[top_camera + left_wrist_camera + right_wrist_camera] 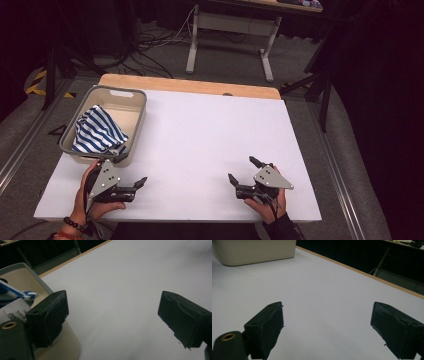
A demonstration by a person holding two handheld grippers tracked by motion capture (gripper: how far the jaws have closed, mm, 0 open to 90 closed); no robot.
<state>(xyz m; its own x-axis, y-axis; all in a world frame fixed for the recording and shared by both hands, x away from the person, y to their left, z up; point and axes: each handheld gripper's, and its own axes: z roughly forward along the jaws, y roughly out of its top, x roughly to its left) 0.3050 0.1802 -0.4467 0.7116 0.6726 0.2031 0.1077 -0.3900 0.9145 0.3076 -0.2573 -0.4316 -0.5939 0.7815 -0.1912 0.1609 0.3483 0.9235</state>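
We have both grippers resting low near our edge of the table (pixel 200 130), and neither carries anything. Our left gripper (pixel 131 176) sits just beside the near corner of the bin (pixel 140 107), jaws spread wide with only bare white surface between them; in the left gripper view one jaw stands right against the bin's wall (pixel 67 345). We judge it is parked there because the cloth (pixel 97 131) is the thing we deal with, and this hand is the one closest to it.

The cloth, blue and white striped, lies crumpled inside the bin, heaped toward the near left side and rising about to the rim. A white label on it shows at the edge of the left gripper view (pixel 15 310). It is bunched rather than folded, so any grasp will likely catch a ridge of fabric, not a clean edge.

Our right gripper (pixel 246 174) lies well apart from the bin, on the right of the table, its jaws also fully released and pointing across the open white surface. In the right gripper view the bin (pixel 257 251) stands far off at the upper left. We take this spacing as deliberate: the wide bare area between the two hands looks like room for spreading the cloth out, with the right hand ready to take a second corner.

Whether the cloth is about to come out or has just been put in, we cannot tell from how things lie.
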